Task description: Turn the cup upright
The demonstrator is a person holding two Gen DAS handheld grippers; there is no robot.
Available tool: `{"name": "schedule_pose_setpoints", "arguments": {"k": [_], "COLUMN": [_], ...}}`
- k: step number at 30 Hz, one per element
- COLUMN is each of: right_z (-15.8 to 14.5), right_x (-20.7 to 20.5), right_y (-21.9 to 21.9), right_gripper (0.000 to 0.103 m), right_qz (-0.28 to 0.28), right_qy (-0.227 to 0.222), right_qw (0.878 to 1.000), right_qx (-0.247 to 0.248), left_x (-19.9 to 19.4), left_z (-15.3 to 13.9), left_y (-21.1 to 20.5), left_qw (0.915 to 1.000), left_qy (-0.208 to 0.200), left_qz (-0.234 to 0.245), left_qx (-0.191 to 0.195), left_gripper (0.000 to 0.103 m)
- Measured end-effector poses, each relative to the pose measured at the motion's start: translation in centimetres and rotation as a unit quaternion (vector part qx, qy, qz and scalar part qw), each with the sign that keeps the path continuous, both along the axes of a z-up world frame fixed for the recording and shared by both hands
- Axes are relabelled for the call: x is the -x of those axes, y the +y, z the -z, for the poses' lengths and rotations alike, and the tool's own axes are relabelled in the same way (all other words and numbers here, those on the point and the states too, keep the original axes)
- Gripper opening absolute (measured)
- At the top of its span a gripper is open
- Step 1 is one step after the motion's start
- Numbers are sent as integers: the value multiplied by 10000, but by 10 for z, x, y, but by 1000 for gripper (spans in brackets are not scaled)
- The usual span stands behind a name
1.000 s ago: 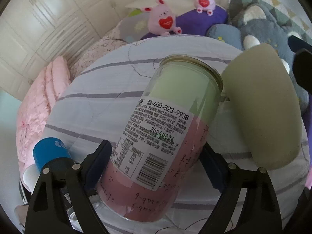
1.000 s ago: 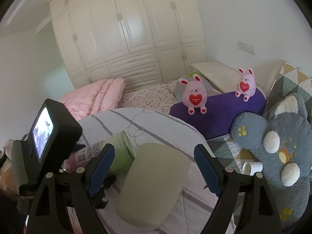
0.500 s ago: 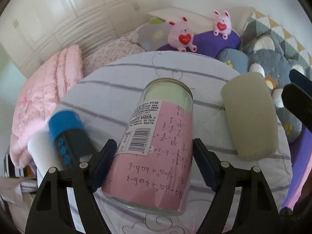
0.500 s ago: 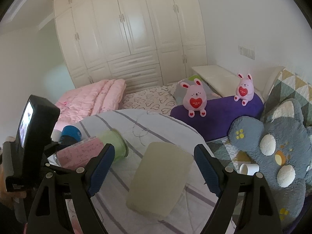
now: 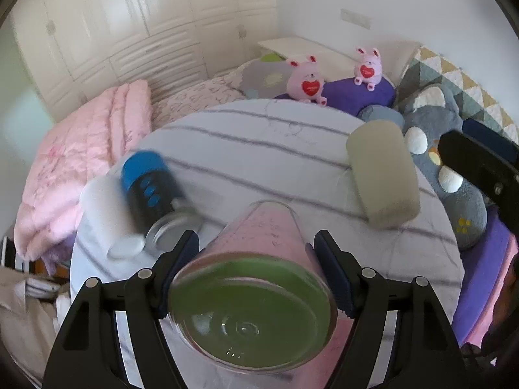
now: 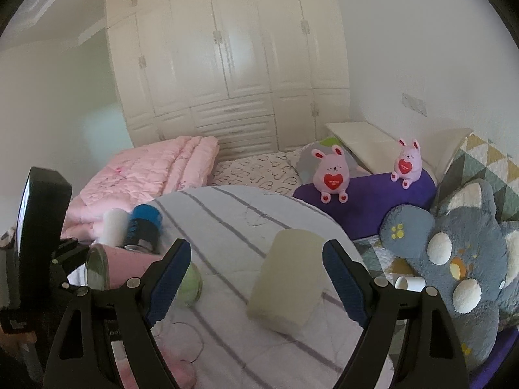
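Observation:
My left gripper [image 5: 256, 267] is shut on a clear cup [image 5: 256, 285] lined with pink and green paper. It holds the cup tilted above the striped round table [image 5: 259, 149], with one round end facing the camera. In the right wrist view the same cup [image 6: 136, 267] lies roughly level at the left, green end [image 6: 191, 283] toward the table's middle. My right gripper [image 6: 258, 278] is open and empty above the table. A beige cup [image 6: 288, 287] lies on its side between its fingers, farther off; it also shows in the left wrist view [image 5: 382, 175].
A blue-and-black can [image 5: 149, 188] and a white cup [image 5: 107, 210] lie on the table's left side. Pink quilt [image 6: 146, 178], purple cushion with two pink rabbit toys [image 6: 332, 175], and a grey plush [image 6: 454, 253] surround the table. A small white cup [image 6: 408, 282] lies beside the plush.
My left gripper has swung the cup over, so a round end now faces its camera instead of the labelled side. The right gripper has risen slightly and stays open.

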State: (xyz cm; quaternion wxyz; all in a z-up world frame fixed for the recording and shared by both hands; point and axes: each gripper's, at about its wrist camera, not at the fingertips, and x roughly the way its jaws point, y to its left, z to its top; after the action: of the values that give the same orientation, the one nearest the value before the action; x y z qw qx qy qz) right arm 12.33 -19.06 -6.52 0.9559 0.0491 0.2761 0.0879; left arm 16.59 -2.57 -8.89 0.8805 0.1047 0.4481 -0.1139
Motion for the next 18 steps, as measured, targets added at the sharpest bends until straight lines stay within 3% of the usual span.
{"name": "schedule_pose_setpoints", "arguments": {"k": [6, 12, 18], "right_z": [-3, -7, -1], "right_x": [15, 27, 40], "right_y": [25, 63, 98], "right_gripper": [85, 85, 85], "right_qz": [-232, -596, -894], "right_qy": [23, 64, 186], "right_qw": [9997, 9980, 9949], "right_qx": [115, 208, 436], "left_x": [28, 64, 92], "left_z": [4, 14, 31], "left_y": [40, 86, 100], "left_qw": [9993, 9952, 9916], "left_qy": [-22, -75, -44], "left_qz": [-377, -877, -1130], "left_qx": [57, 429, 621], "left_gripper": [75, 75, 72]}}
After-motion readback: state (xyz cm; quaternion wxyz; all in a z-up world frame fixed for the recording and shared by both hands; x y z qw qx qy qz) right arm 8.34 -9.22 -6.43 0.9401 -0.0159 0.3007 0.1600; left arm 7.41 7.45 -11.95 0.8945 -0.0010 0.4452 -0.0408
